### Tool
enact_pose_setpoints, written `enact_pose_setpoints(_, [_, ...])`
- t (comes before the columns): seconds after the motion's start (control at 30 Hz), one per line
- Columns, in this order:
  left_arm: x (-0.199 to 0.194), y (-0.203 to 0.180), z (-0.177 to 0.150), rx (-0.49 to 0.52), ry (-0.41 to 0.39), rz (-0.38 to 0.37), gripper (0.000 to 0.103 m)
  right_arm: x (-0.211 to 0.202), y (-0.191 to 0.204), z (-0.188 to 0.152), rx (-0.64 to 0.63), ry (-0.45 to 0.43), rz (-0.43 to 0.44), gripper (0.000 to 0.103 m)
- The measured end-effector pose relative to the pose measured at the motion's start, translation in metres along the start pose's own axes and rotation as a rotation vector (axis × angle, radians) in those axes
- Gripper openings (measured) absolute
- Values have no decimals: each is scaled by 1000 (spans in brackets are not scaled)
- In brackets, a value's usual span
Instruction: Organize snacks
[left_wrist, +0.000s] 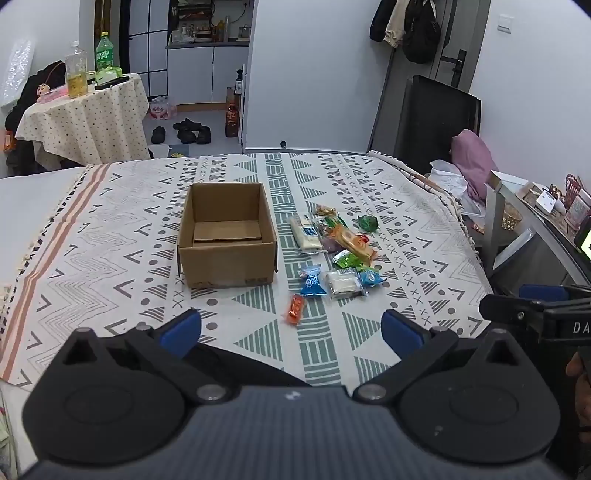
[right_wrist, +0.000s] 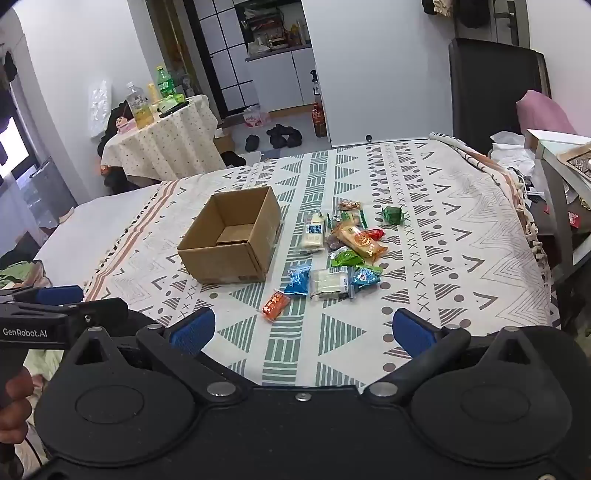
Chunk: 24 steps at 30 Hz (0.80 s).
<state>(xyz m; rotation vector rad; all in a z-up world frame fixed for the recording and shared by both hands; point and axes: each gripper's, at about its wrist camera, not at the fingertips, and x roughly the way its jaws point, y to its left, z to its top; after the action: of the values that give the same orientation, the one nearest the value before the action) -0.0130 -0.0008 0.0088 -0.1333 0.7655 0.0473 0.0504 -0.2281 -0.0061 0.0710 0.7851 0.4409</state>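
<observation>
An open, empty cardboard box (left_wrist: 226, 236) (right_wrist: 231, 240) stands on the patterned cloth. To its right lie several wrapped snacks: an orange packet (left_wrist: 294, 308) (right_wrist: 275, 304) nearest me, a blue packet (left_wrist: 312, 282) (right_wrist: 297, 281), a white pack (left_wrist: 343, 282) (right_wrist: 328, 283), a long orange bar (left_wrist: 352, 242) (right_wrist: 360, 240) and a green candy (left_wrist: 368, 223) (right_wrist: 392, 215) farthest off. My left gripper (left_wrist: 291, 328) is open above the near cloth, short of the snacks, with nothing between its blue pads. My right gripper (right_wrist: 303, 328) is open likewise, holding nothing.
The cloth covers a bed (left_wrist: 110, 229) whose edge drops off on the left. A small round table (left_wrist: 85, 110) with bottles stands beyond it, shoes on the floor behind. A cluttered shelf (left_wrist: 546, 221) flanks the right side. The other gripper's body (left_wrist: 546, 314) (right_wrist: 44, 314) shows at each view's edge.
</observation>
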Motion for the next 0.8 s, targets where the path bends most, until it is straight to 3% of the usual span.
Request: enact_pose_setpoints(0.8, [-3, 6, -2, -18, 0, 8, 103, 0, 8, 0, -37, 7, -3, 103])
